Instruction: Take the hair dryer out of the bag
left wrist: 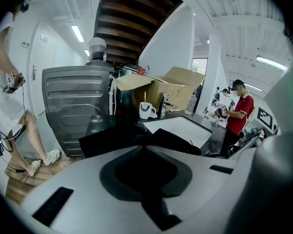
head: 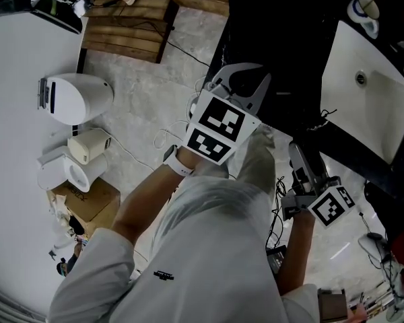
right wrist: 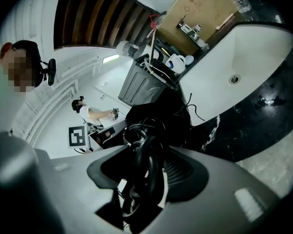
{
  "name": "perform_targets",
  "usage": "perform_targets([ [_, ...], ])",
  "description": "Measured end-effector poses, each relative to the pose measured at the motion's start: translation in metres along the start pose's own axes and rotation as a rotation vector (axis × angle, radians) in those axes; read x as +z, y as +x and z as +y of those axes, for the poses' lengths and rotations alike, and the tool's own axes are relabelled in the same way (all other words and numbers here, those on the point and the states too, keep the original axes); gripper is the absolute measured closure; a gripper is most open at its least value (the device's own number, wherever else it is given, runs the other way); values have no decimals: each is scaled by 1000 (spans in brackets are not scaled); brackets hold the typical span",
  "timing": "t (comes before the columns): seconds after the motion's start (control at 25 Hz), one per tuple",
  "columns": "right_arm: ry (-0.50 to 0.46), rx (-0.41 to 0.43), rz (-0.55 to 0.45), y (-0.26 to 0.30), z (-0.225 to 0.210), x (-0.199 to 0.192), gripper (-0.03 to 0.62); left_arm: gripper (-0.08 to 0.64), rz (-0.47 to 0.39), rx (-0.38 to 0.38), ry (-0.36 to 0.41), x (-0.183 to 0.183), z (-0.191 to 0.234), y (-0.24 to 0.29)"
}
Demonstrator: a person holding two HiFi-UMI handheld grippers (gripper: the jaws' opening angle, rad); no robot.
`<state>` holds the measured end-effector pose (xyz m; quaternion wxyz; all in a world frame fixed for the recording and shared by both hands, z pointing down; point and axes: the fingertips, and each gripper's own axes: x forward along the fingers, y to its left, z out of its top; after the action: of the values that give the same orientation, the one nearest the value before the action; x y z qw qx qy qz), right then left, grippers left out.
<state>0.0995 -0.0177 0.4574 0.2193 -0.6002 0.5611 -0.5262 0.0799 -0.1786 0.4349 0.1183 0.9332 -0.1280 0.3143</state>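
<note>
The black bag (head: 283,99) lies on the dark counter beside the sink; it also lies ahead in the left gripper view as black bag fabric (left wrist: 180,140). My left gripper (head: 246,73) is shut, and the fabric rises to a peak at its closed tips (left wrist: 145,146). My right gripper (head: 297,152), nearer the counter's edge, is shut on a coiled black cord (right wrist: 144,155) of the hair dryer. The bundle, with a white tag, fills the gap between the jaws. The dryer's body is hard to make out against the dark bag (right wrist: 161,113) behind the cord.
A white sink (head: 363,86) is set in the counter at the right, a mug (head: 362,9) beyond it. On the floor at the left stand white appliances (head: 74,98), a cardboard box (head: 87,197) and a wooden pallet (head: 128,25). Cables trail across the floor. A person in red (left wrist: 237,113) stands far off.
</note>
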Motion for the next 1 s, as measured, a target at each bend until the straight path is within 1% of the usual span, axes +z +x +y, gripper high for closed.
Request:
perform_targets([
  [0.12, 30, 9, -13, -6, 1, 2, 362, 540, 4, 0, -5, 0, -1, -1],
  [0.24, 80, 38, -32, -13, 3, 3, 364, 538, 21, 24, 3, -4, 5, -4],
  [0.4, 116, 80, -38, -20, 11, 3, 364, 537, 45, 48, -6, -13, 15, -6],
  [0.48, 137, 100, -38, -24, 15, 2, 364, 537, 43, 30, -34, -16, 14, -7],
  [0.52, 147, 109, -39, -26, 17, 2, 364, 537, 38, 13, -59, -17, 12, -9],
  [0.64, 177, 138, -47, -32, 25, 3, 364, 515, 20, -35, -168, -20, 11, -15],
  [0.72, 187, 150, -50, -36, 31, 3, 364, 489, 19, -43, -214, -24, 12, -22],
  [1.0, 195, 180, -45, -42, 57, -1, 364, 486, 23, -16, -242, -29, 12, -45],
])
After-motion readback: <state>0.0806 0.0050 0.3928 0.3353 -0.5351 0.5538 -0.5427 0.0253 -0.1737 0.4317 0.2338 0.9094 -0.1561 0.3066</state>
